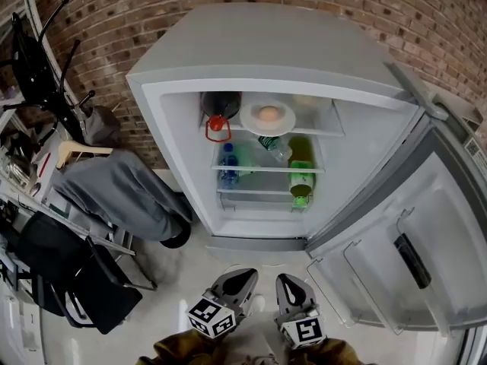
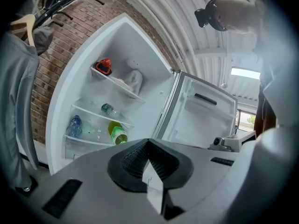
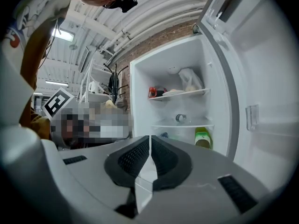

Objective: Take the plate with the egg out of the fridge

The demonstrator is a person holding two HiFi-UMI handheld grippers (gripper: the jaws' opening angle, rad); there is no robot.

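On the top shelf (image 1: 321,130): one plate (image 1: 250,119), one egg (image 1: 268,113); left gripper (image 1: 242,277), right gripper (image 1: 289,281) closed.

Bright even light, white fridge (image 1: 251,120) interior glaring, fisheye-curved edges, dark corners

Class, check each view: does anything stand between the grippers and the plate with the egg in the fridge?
Nothing visible does. The door is open, the plate sits at the front of the top shelf, and the red-capped container stands beside it, not before it.
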